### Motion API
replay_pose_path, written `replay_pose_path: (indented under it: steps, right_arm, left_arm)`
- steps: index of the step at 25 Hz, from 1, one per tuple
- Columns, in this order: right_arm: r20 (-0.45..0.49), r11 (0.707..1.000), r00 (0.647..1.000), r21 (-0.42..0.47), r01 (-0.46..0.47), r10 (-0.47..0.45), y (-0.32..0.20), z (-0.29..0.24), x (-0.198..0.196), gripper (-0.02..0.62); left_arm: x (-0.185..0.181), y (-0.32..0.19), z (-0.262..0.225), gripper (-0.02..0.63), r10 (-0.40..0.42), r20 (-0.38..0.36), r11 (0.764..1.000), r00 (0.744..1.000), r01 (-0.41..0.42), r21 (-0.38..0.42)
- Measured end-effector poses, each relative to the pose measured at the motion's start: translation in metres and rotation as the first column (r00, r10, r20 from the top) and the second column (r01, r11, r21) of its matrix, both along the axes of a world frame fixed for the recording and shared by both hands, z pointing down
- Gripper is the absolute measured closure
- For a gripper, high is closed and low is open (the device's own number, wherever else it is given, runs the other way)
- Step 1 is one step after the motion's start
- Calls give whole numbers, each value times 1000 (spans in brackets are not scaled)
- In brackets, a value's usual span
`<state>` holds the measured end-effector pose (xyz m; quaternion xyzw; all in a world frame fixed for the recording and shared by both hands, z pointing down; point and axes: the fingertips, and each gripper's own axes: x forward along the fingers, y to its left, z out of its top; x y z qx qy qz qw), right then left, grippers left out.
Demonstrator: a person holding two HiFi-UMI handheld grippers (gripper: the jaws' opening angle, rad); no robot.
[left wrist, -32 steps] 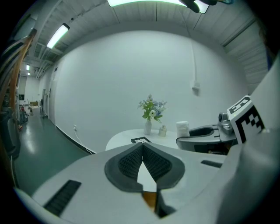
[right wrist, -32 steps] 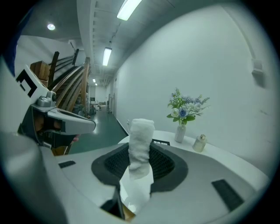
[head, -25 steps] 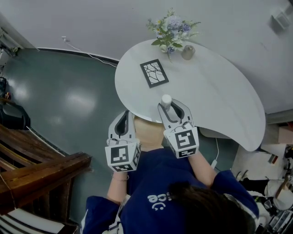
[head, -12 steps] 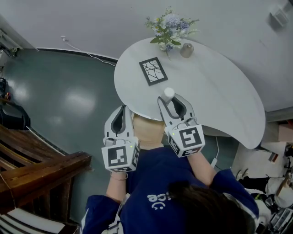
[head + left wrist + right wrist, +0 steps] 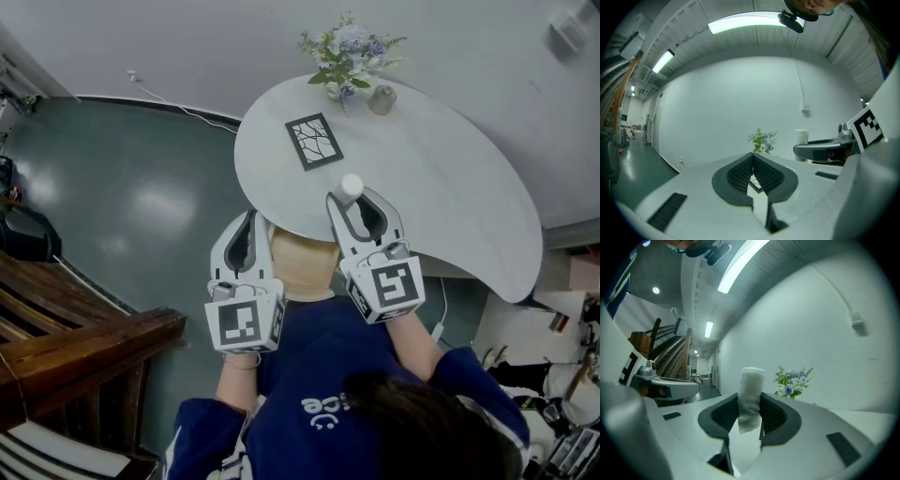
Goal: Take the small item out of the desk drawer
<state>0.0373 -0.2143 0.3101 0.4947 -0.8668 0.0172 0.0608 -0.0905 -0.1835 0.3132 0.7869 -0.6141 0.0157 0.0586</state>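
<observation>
A small white rolled cloth [image 5: 352,187] stands upright between the pads of my right gripper [image 5: 352,200], which is shut on it just above the near edge of the white table [image 5: 441,169]. In the right gripper view the roll [image 5: 751,383] sticks up out of the jaws. My left gripper [image 5: 250,220] is shut with nothing in it, its tips meeting [image 5: 753,155], and it hangs beside the open tan drawer [image 5: 302,265] under the table's edge. The right gripper [image 5: 820,150] and the roll [image 5: 801,136] also show in the left gripper view.
On the table stand a bunch of flowers [image 5: 352,52], a small cup [image 5: 382,99] and a black-patterned square frame [image 5: 314,142]. Wooden stairs [image 5: 75,366] rise at the lower left. A cable [image 5: 178,111] runs along the floor by the wall.
Both grippers have risen together. The white roll in the right gripper has come up from in front of the table's edge to over the tabletop.
</observation>
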Motion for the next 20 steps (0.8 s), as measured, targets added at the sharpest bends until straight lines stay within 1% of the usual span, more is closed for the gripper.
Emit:
replay_pose_path:
  steps: [7, 11, 20]
  right_arm:
    - [-4, 1000, 1000, 24, 15, -15, 12, -3, -2, 457]
    - [-7, 999, 1000, 32, 16, -16, 16, -5, -1, 459]
    - [-7, 1000, 1000, 23, 20, -20, 24, -3, 2, 457]
  left_arm:
    - [-1, 10, -2, 603, -12, 11, 1000, 1000, 12, 1]
    - [2, 15, -2, 601, -4, 16, 1000, 1000, 4, 7]
    - [5, 23, -4, 601, -7, 27, 1000, 1000, 7, 3]
